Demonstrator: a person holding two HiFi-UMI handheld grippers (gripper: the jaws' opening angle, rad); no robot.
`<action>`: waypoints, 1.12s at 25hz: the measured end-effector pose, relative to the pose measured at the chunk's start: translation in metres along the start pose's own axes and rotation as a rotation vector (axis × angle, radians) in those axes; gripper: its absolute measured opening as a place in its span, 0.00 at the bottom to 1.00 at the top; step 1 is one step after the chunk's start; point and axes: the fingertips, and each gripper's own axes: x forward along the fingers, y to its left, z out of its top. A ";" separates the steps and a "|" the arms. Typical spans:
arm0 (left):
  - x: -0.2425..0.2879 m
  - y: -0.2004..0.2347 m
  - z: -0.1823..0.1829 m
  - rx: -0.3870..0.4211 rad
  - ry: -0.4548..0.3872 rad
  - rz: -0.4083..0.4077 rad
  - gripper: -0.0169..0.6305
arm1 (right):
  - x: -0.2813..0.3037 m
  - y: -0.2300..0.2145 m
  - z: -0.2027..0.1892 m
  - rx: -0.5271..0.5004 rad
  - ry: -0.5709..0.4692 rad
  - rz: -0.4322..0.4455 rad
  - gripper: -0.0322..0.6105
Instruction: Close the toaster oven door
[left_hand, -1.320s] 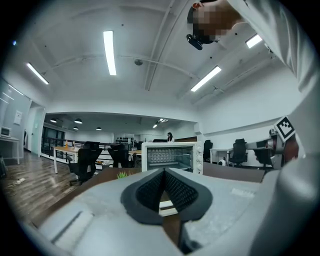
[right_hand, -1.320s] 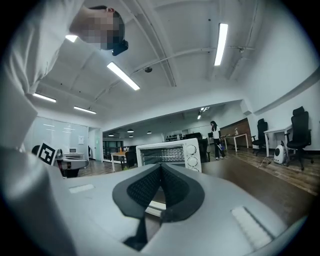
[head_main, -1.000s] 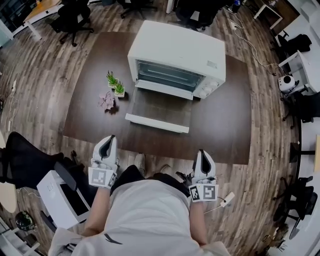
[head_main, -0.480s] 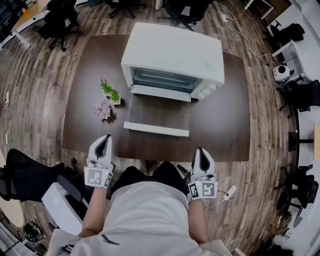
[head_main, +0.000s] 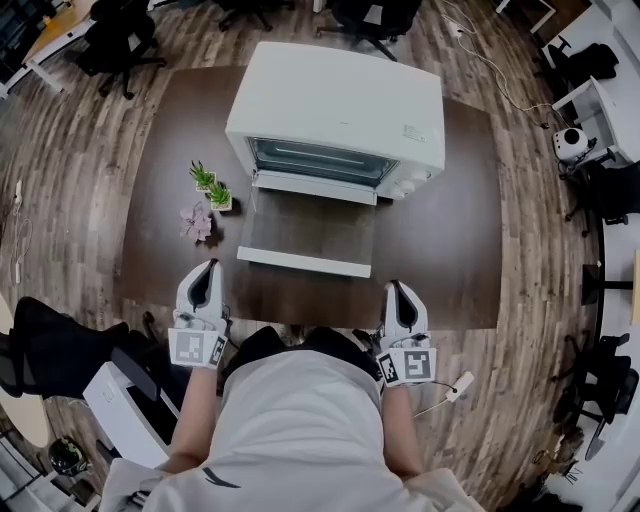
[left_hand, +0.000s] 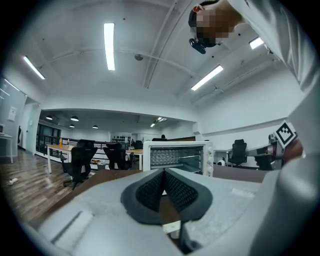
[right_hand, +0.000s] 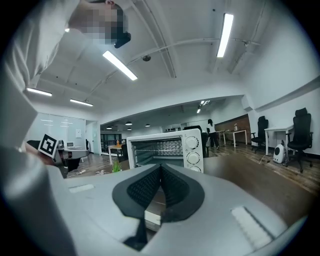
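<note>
both grippers sit close in by our torso, tips just over the near edge of the dark table (head_main: 440, 250). left gripper (head_main: 210, 270): jaws fully together, pads meeting, nothing between them. right gripper (head_main: 392, 290): same, jaws pressed closed on nothing. neither touches anything on the table.

ahead of the jaws and between the two grippers lies the toaster oven door (head_main: 310, 228), folded down flat and fully open. its front handle edge (head_main: 300, 262) is the part nearest us, ahead-right of the left jaws and ahead-left of the right jaws, clear of both. behind the door stands the white toaster oven (head_main: 335, 100) with its cavity exposed; in both gripper views the wire rack shows inside. its knobs (head_main: 410, 180) run down the right side of the front, roughly straight ahead of the right jaws.

straight ahead of the left jaws, left of the door: a small pink flower (head_main: 197, 222), then two small green potted plants (head_main: 212, 185) just past it, beside the oven's left front corner.

beyond the table: wood floor and black office chairs (head_main: 120, 35).
</note>
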 end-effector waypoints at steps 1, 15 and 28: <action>0.002 -0.001 0.000 0.000 0.001 0.002 0.02 | 0.001 -0.002 -0.001 0.003 0.001 0.001 0.05; 0.002 0.008 -0.004 0.016 0.014 0.017 0.02 | 0.017 -0.006 -0.083 0.074 0.265 0.010 0.20; 0.000 0.003 -0.002 0.030 0.028 0.004 0.02 | 0.030 -0.008 -0.173 0.009 0.627 0.004 0.19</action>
